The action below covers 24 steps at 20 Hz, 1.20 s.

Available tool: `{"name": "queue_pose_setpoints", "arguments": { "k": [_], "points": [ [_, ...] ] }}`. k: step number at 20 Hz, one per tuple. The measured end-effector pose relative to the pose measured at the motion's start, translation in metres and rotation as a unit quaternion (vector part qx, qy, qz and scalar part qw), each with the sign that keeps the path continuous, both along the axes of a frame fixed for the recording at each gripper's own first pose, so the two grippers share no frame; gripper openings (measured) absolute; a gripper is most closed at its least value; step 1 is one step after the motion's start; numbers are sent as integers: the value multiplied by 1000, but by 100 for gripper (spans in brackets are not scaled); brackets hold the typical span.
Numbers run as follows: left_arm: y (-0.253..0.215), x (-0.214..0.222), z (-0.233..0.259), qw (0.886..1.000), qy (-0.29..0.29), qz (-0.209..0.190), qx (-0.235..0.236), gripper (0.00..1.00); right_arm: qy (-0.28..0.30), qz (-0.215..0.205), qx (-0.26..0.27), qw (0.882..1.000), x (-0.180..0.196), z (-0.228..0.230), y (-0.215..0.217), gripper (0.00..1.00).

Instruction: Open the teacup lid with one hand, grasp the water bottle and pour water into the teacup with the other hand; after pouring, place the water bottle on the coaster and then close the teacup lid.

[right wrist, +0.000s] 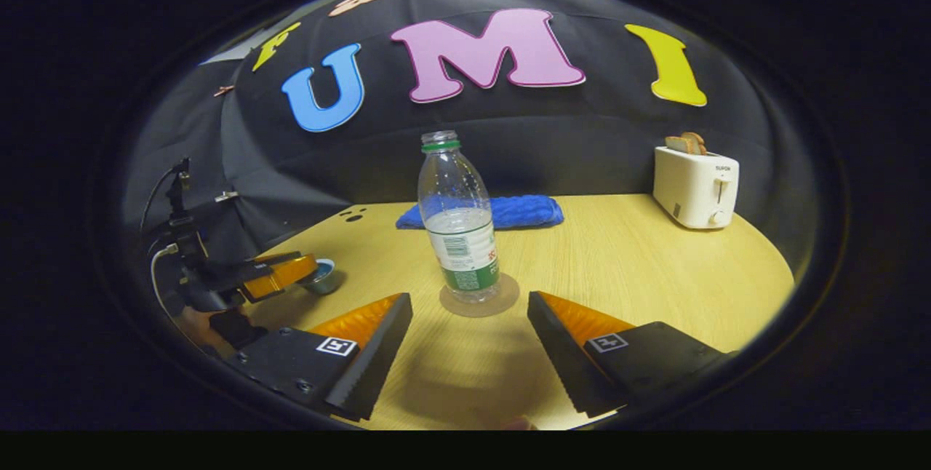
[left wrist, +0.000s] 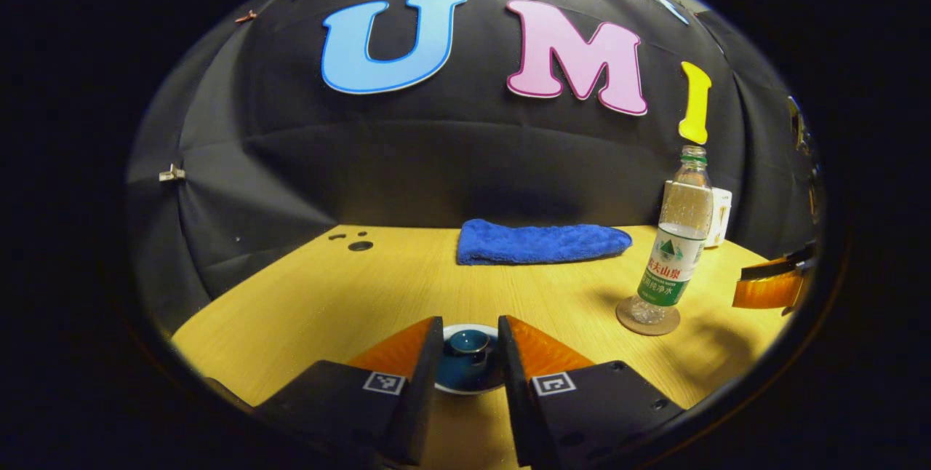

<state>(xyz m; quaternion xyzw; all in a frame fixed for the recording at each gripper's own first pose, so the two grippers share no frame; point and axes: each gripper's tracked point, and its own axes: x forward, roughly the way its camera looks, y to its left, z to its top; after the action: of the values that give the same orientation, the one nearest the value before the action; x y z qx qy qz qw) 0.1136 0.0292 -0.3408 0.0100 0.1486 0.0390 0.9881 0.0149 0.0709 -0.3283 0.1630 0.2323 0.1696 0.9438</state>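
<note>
Teacup (left wrist: 469, 364) sits on the table (left wrist: 327, 295) directly under my left gripper (left wrist: 470, 353). Its lid (left wrist: 468, 345) is on the cup, knob up, and lies in the gap between my two left fingers. The fingers stand close on either side of the knob; whether they press on it I cannot tell.

Water bottle (right wrist: 460, 226) stands upright on the round coaster (right wrist: 480, 303), cap off, part full. It is near the cup, to my right. My right gripper (right wrist: 470, 343) faces it from just in front, fingers spread wide with nothing between them.

Judgement: the bottle already on the coaster and the lid on the cup could be the start or the very end of the task; I cannot tell which. If the lid is to come off, centre the left fingers on the knob, close squarely, and lift straight up so the cup does not drag or tip. Keep the lid level and move it aside, away from the pouring path.

For the bottle, grip its lower body so the neck stays free.

Beyond: blue cloth (right wrist: 509, 212) at the back edge, toaster (right wrist: 696, 186) far right.
</note>
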Motion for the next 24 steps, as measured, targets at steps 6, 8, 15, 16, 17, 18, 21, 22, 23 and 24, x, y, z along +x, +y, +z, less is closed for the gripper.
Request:
{"name": "queue_pose_setpoints", "arguments": {
  "k": [6,8,15,16,17,18,21,22,23,24],
  "points": [
    [-12,-20,96,1000,-24,-8,-6,53,-45,-4,-26,999,-2,91,-13,99],
    [-18,-30,132,999,-24,-10,-20,49,-67,-3,-31,997,-1,132,-15,99],
    [-45,-53,261,997,-60,-43,-31,49,-132,-22,-36,990,0,251,-53,99],
    [-49,-56,272,996,-62,-45,-37,49,-138,-25,-34,990,-1,263,-59,99],
    [-53,-59,278,996,-62,-47,-45,49,-141,-30,-31,989,-5,272,-65,99],
    [-56,-62,285,996,-64,-46,-49,46,-144,-35,-29,989,-8,279,-72,99],
    [-58,-70,298,996,-70,-44,-37,49,-151,-54,-32,987,-17,293,-91,98],
    [-59,-72,300,996,-70,-45,-31,49,-152,-58,-26,986,-22,295,-93,99],
    [-61,-74,300,996,-70,-46,-27,49,-153,-60,-20,986,-26,298,-95,99],
    [-63,-76,302,996,-70,-48,-25,49,-153,-60,-16,986,-29,298,-96,99]
  ]
}}
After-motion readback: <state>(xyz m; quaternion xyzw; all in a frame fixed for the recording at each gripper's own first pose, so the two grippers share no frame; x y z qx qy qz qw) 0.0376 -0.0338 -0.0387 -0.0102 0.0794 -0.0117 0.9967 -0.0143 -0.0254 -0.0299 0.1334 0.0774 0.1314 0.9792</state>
